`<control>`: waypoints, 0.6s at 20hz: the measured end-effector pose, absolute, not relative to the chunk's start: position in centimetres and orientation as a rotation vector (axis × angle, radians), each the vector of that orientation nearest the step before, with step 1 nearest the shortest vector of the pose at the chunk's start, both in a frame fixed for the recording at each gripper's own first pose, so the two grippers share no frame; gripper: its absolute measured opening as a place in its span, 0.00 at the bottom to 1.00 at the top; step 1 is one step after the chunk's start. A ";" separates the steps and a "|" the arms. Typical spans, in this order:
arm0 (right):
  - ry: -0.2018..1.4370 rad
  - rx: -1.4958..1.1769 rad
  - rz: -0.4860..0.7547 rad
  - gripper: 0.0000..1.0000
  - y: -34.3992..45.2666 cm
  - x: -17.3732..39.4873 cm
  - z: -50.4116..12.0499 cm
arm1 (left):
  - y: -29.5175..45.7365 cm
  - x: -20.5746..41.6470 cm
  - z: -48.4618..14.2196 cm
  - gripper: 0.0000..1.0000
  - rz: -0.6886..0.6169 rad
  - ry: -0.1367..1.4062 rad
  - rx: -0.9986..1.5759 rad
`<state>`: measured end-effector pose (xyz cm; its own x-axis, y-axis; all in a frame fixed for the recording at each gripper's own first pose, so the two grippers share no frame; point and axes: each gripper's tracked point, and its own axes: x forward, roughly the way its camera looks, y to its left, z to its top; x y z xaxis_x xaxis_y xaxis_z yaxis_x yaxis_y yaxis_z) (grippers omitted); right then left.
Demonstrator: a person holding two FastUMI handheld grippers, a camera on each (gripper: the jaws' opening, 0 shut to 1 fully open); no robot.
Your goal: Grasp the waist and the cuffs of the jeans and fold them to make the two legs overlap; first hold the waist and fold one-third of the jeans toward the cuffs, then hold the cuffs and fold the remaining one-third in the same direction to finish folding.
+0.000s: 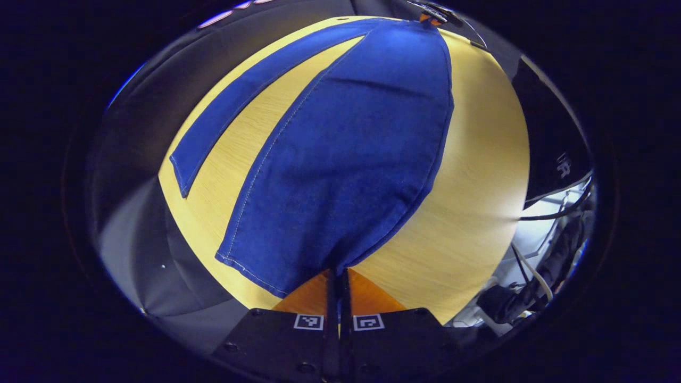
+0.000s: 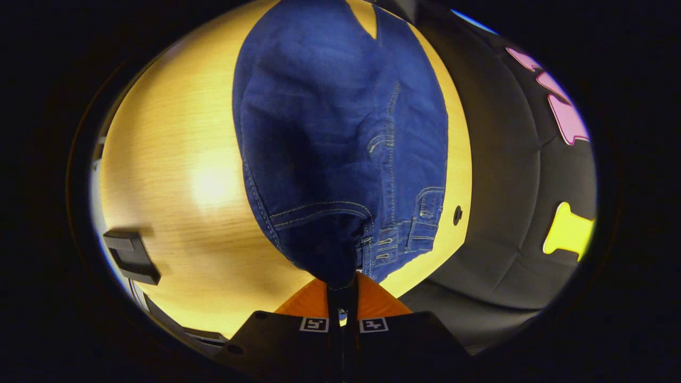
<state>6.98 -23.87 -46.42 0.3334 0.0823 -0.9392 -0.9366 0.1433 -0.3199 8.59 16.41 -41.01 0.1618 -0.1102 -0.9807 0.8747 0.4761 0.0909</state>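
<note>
- In the left gripper view my left gripper (image 1: 337, 274) has its two fingers drawn together at the bottom centre of the frame, with only a thin slit between them, and the corner of a jeans cuff is pinched in that slit.
- From that pinch the held leg (image 1: 351, 159) of the jeans fans upward through the middle of the frame, its hem edge running down to the lower left with pale stitching along it.
- The other leg (image 1: 250, 90) lies flat as a narrow strip in the upper left of the frame, apart from the held leg, with bare wood between them.
- Both legs meet at the top of the frame, where I can make out part of the other gripper (image 1: 433, 13), too small for detail.
- The wooden table (image 1: 479, 175) shows to the right of the denim; cables (image 1: 537, 266) hang at the lower right.
- In the right gripper view my right gripper (image 2: 342, 287) is likewise closed to a narrow gap at the bottom centre, clamped on the waist (image 2: 340, 250) of the jeans.
- The pocket stitching and belt loops (image 2: 420, 223) sit just right of the pinch.
- A small dark hole (image 2: 457, 215) in the table lies right of the waistband, and a black bracket (image 2: 130, 255) sits at the lower left.
</note>
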 end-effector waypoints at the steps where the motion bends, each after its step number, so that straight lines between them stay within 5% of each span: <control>1: 0.956 -1.157 0.913 0.06 -24.0 7.7 -45.7 | 16.0 9.3 -40.3 0.06 -0.832 1.206 0.783; 6: 0.945 -1.061 0.829 0.06 -22.9 14.0 -41.9 | 13.9 12.3 -37.1 0.06 -0.896 1.300 0.608; 12: 0.913 -0.858 0.620 0.06 -21.0 24.8 -39.1 | 11.5 24.0 -31.8 0.06 -0.797 1.148 0.429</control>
<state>24.84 -21.02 -39.14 0.4837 0.1047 -0.8690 -0.7690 0.5249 -0.3648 24.04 11.50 -31.80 0.1855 -0.3361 -0.9234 0.7473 0.6584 -0.0896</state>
